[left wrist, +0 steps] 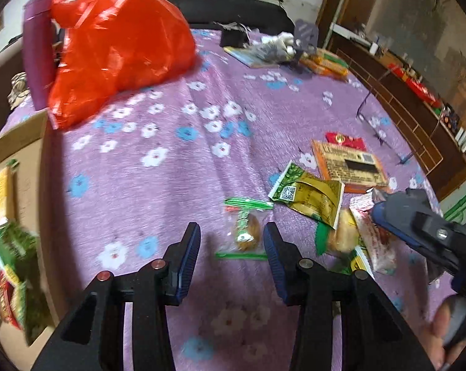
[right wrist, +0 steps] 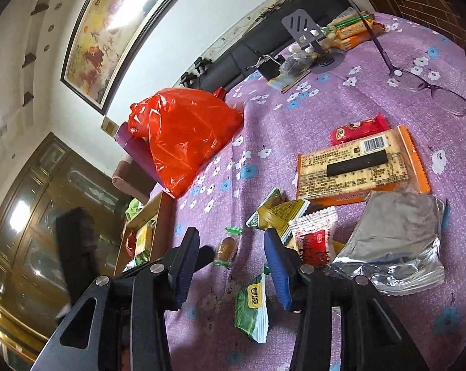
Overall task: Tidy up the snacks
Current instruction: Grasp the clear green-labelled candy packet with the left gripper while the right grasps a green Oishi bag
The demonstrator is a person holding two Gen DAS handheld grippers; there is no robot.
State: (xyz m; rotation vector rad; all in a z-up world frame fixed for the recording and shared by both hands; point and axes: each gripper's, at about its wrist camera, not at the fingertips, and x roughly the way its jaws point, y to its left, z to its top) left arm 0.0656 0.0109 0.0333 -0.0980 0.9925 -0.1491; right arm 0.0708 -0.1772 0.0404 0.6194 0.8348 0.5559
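Both tools empty, jaws parted partway, nothing pinched. Left gripper (left wrist: 232, 259) angled down over the purple flowered tablecloth (left wrist: 158, 191), framing a small clear-wrapped pastry with green sealed ends (left wrist: 247, 230); wrapper lying flat between the blue pads, untouched so far. Right gripper (right wrist: 231, 266) poised above the same loose heap, the pastry (right wrist: 226, 248) just ahead and a green-and-yellow sachet (right wrist: 252, 304) directly beneath. Around these: a green-gold packet (left wrist: 307, 194), a red-and-white sachet (right wrist: 314, 241), an orange biscuit pack (right wrist: 359, 165) lying label side up, a red candy wrapper (right wrist: 358, 128) just beyond it, a crumpled silver foil bag (right wrist: 396, 247). Likely handling: all light, film slick and crinkly, contents soft or crumbly, so a gentle pinch on a crimped end seam rather than across the pastry itself; the biscuit pack stiffer, better taken by a short edge. Cardboard box (left wrist: 19, 142) at the table's left edge, already holding green, yellow and red packets, apparently the collecting spot. Red plastic bag (left wrist: 115, 40) bulging beyond it, knotted or bunched at the top, contents hidden. Purple eyeglasses (right wrist: 430, 88) well apart from the snacks, fragile, best avoided.
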